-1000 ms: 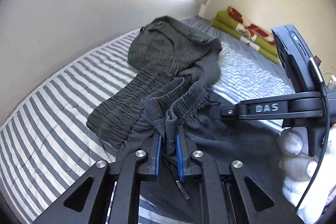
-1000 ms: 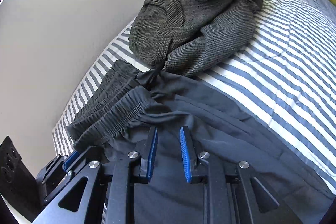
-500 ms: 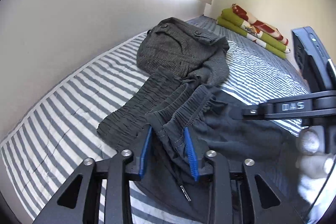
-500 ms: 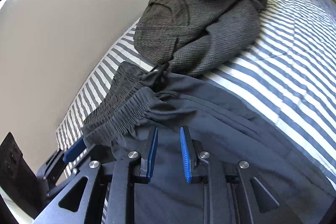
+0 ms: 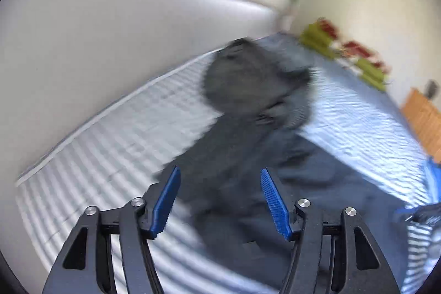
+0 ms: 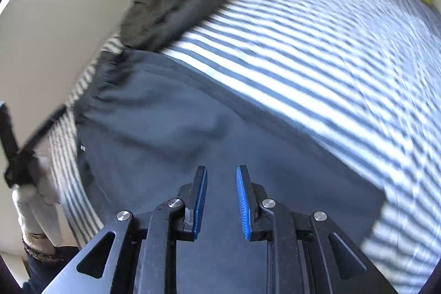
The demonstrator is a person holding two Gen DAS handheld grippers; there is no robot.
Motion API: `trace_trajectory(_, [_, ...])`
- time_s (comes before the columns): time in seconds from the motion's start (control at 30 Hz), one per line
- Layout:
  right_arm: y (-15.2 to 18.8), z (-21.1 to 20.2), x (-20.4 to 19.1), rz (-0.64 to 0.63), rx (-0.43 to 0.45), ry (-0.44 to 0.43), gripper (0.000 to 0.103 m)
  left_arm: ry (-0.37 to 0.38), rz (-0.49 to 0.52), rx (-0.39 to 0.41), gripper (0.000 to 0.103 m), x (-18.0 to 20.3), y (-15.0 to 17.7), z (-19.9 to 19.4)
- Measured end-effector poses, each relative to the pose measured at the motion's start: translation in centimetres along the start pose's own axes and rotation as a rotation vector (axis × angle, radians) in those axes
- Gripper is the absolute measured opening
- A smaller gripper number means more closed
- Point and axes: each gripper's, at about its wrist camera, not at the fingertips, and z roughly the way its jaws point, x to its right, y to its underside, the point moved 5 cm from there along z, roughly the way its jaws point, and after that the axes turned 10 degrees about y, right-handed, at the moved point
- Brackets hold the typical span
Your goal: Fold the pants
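Note:
Dark blue-grey pants (image 5: 317,178) lie spread on the striped bed, their gathered waistband toward the wall. My left gripper (image 5: 220,171) hovers over the waistband end with its jaws opening wide. The cloth lies below the pads, which do not press on it. In the right wrist view the pants (image 6: 171,128) fill the middle, and my right gripper (image 6: 222,168) hangs over the flat leg part. Its jaws stand a small gap apart with nothing between them. The left gripper's handle and a white-gloved hand (image 6: 33,200) show at the left edge. Both views are blurred.
A crumpled grey garment (image 5: 242,79) (image 6: 176,2) lies beyond the waistband near the white wall. The blue-and-white striped bedspread (image 6: 317,59) stretches to the right. Folded green and red bedding (image 5: 344,51) sits at the far end, with wooden furniture (image 5: 424,117) beside the bed.
The left jaws were shut on the waistband, then let it go and spread wide as the gripper rose a little. The right gripper swept sideways along the pants, away from the waistband.

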Motion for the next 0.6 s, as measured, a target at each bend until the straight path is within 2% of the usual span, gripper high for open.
trace_trajectory(0.03, [1.1,0.0,0.5,0.018,-0.003,-0.008,0.02,0.03,0.018,-0.013,0.051,1.2,-0.1,0.6])
trace_trajectory(0.07, [2.1,-0.3,1.0,0.028,-0.002,-0.016,0.02,0.064,0.04,-0.036,0.048,2.6,0.0,1.5])
trace_trajectory(0.1, [3.5,-0.5,1.4,0.036,-0.005,-0.033,0.02,0.108,0.065,-0.073,0.045,4.0,0.4,2.6])
trace_trajectory(0.13, [4.5,-0.6,1.6,0.038,-0.009,-0.043,0.02,0.167,0.084,-0.132,0.035,5.8,0.9,4.4])
trace_trajectory(0.17, [5.6,-0.7,1.7,0.038,-0.015,-0.042,0.02,0.199,0.088,-0.173,0.03,6.6,1.2,5.7])
trace_trajectory(0.2, [6.6,-0.6,1.7,0.029,-0.022,-0.039,0.02,0.206,0.091,-0.206,0.028,7.3,1.5,6.9])
trace_trajectory(0.27, [7.8,-0.5,1.2,-0.01,-0.033,-0.017,0.02,0.119,0.099,-0.213,0.029,7.2,1.2,9.3])
trace_trajectory(0.3, [8.2,-0.4,1.0,-0.04,-0.034,0.015,0.02,0.032,0.084,-0.21,0.03,6.0,0.8,10.5])
trace_trajectory(0.33, [8.6,-0.2,0.9,-0.062,-0.037,0.038,0.02,-0.024,0.064,-0.215,0.028,5.1,0.8,11.2])
trace_trajectory(0.37, [9.0,-0.1,0.9,-0.079,-0.044,0.052,0.02,-0.062,0.001,-0.239,0.027,3.4,0.7,12.3])
trace_trajectory(0.43, [9.4,0.0,1.3,-0.087,-0.052,0.052,0.02,-0.026,-0.083,-0.242,0.027,2.4,0.4,12.4])
trace_trajectory(0.5, [9.0,-1.5,2.3,-0.073,-0.008,0.031,0.02,-0.015,-0.093,-0.184,0.029,3.0,-0.4,11.0])
trace_trajectory(0.57, [7.8,-3.3,4.2,-0.024,0.06,0.014,0.02,0.027,-0.045,-0.134,0.047,5.1,-0.9,8.9])
trace_trajectory(0.6, [7.0,-3.9,5.5,0.015,0.083,0.006,0.02,0.044,-0.032,-0.125,0.049,5.7,-1.2,8.3])
